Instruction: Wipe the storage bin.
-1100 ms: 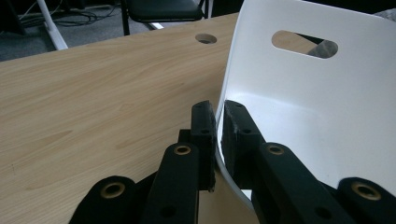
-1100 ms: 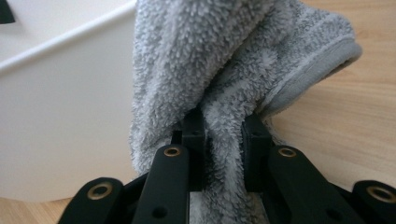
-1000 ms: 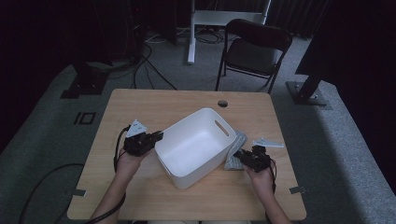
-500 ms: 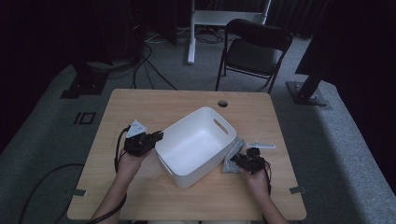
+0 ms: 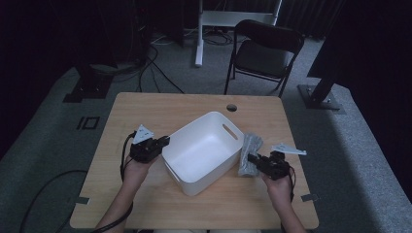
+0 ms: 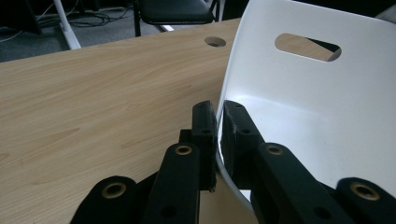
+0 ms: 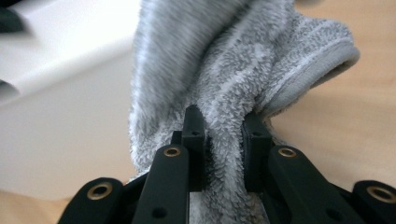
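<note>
Left tool [image 5: 164, 141] clamps white bin [image 5: 204, 150] rim, steadying it on desk [image 5: 145, 104]; right tool [image 5: 251, 158] grips grey towel [image 5: 248, 154] alongside, likely to load it.

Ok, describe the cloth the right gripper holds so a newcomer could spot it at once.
On the wooden table, look just right of the white tub. The grey towel hangs bunched, clamped in the right gripper; it is the one soft, fluffy thing there.

Left claw [image 5: 164, 141] and right claw [image 5: 251, 158] both clamped shut.
</note>
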